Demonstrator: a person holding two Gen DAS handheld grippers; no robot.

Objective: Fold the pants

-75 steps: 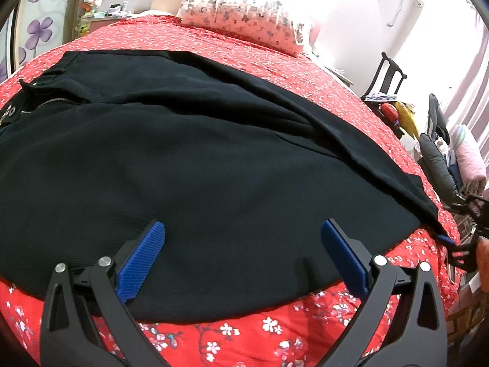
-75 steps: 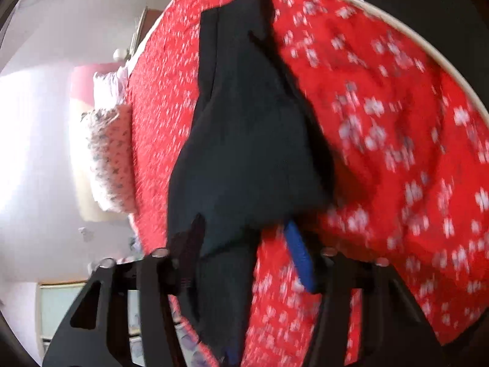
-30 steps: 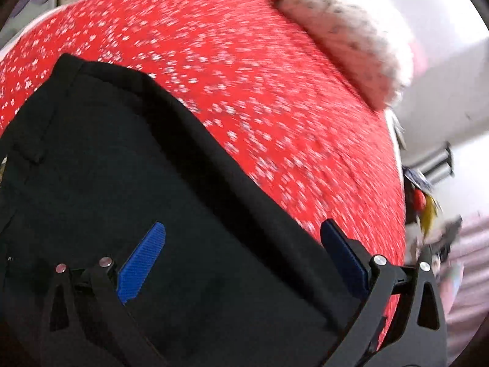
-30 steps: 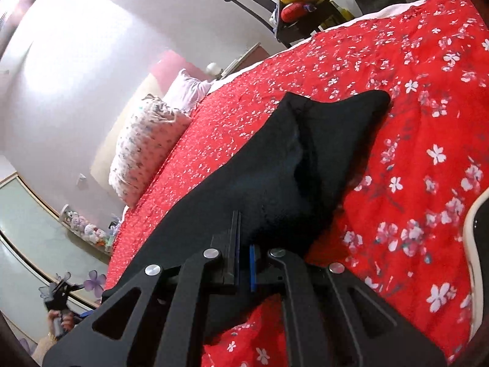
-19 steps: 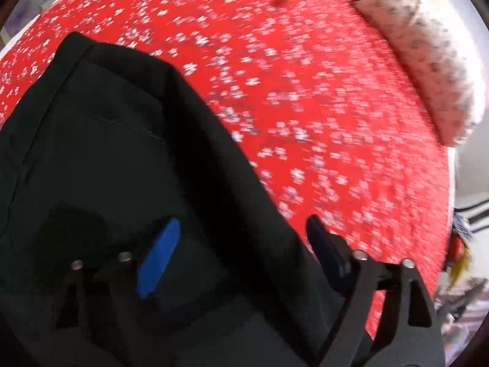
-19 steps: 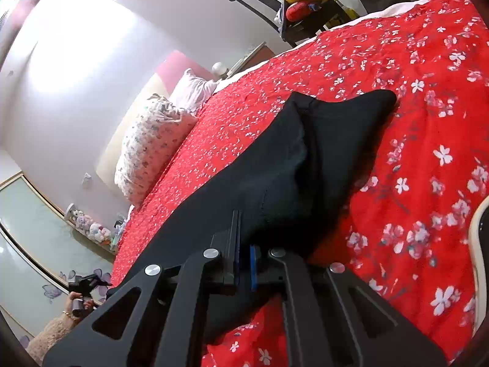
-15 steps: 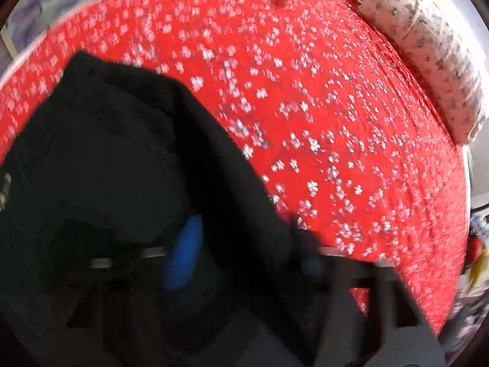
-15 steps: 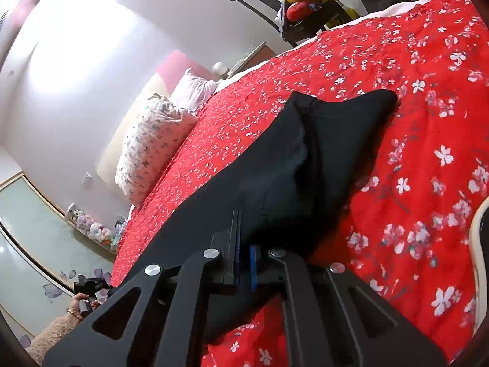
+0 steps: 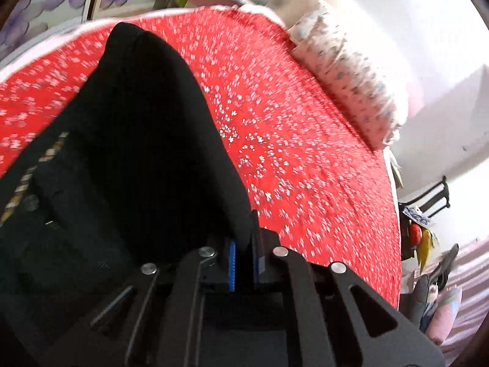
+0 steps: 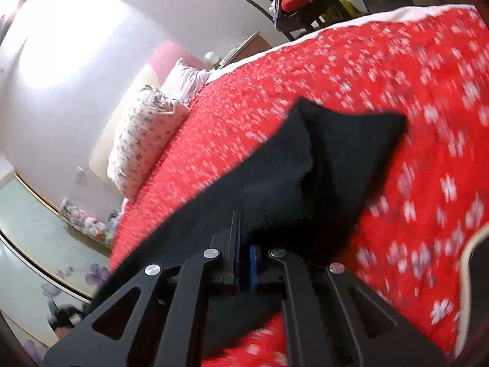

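Black pants (image 9: 131, 140) lie on a red flowered bedspread (image 9: 299, 140). In the left wrist view my left gripper (image 9: 243, 260) is shut on a fold of the pants near the waistband, where a zipper (image 9: 45, 156) shows at the left. In the right wrist view my right gripper (image 10: 244, 263) is shut on the pants (image 10: 305, 168) near the leg end, whose hem corner (image 10: 394, 122) points away over the bedspread (image 10: 366, 70).
A flowered pillow (image 9: 351, 70) lies at the head of the bed, also in the right wrist view (image 10: 143, 140). A black chair with clutter (image 10: 299, 3) stands beyond the bed's far side. A mirrored wardrobe with purple flowers (image 10: 45, 263) is at the left.
My left gripper has closed from open onto a fold of the pants and the view has swung up. My right gripper stays shut on the leg end and has shifted slightly.
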